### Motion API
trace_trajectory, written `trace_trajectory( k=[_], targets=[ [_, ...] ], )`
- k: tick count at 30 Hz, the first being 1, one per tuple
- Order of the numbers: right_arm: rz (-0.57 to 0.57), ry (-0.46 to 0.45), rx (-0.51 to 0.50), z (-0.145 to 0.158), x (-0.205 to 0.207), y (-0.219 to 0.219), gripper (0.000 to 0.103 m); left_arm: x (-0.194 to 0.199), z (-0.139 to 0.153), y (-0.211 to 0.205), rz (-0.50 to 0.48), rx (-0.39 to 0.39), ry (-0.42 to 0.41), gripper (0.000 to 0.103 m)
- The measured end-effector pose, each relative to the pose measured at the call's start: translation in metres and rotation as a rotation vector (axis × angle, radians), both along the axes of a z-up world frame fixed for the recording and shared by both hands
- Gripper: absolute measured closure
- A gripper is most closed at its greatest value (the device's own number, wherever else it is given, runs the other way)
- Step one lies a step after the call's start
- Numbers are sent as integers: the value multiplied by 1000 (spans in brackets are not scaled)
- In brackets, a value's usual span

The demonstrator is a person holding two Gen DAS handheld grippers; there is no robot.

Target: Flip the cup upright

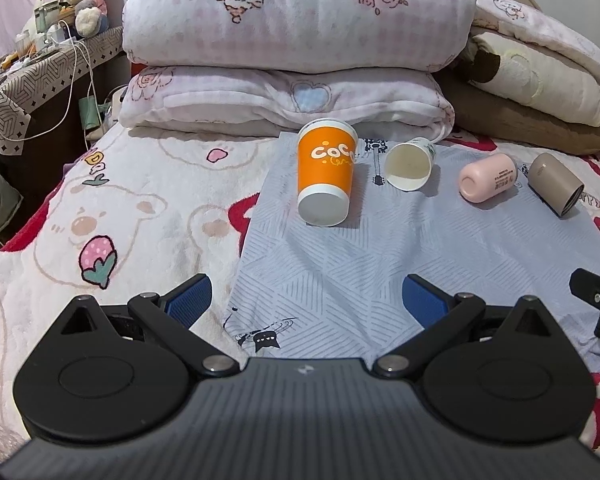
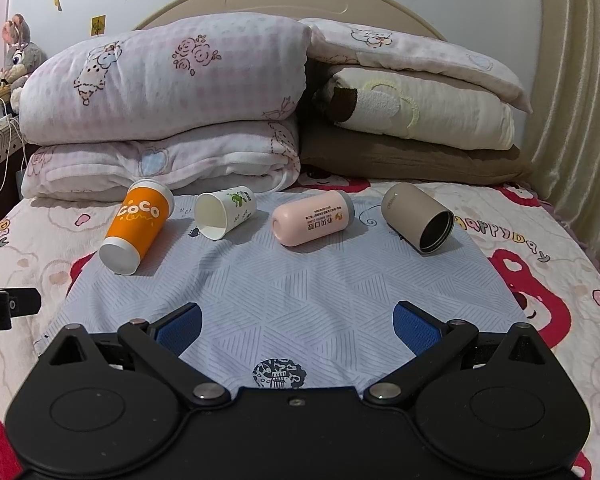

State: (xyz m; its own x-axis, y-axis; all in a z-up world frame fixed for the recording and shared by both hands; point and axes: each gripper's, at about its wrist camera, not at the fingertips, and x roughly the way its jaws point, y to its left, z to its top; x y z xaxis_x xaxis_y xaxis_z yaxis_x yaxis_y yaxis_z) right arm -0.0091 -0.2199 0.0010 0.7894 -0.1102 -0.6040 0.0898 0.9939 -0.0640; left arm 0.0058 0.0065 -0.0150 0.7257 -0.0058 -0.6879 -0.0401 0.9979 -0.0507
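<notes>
Cups: I see orange cup (image 2: 137, 228), white cup (image 2: 225, 213), pink cup (image 2: 313, 218), tan cup (image 2: 417, 218) on their sides.
Claws: left gripper (image 1: 306, 300), right gripper (image 2: 298, 326) spread wide, empty.

**Gripper hardware as seen**

Each gripper, left gripper (image 1: 307, 300) and right gripper (image 2: 298, 327), is built of matte black links joined by silver rivets. Blue ribbed pads (image 1: 190, 302) are fitted to the fingers; round black discs flank a ribbed body.

Soft even indoor light, sharp focus (fisheye-bent edges).
</notes>
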Motion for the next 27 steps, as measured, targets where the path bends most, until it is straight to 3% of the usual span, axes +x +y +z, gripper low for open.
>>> trace_trajectory(
  k=[27],
  targets=[
    [5, 21, -9, -1, 1, 0, 0, 4, -3, 1, 28, 21, 29, 0]
  ],
)
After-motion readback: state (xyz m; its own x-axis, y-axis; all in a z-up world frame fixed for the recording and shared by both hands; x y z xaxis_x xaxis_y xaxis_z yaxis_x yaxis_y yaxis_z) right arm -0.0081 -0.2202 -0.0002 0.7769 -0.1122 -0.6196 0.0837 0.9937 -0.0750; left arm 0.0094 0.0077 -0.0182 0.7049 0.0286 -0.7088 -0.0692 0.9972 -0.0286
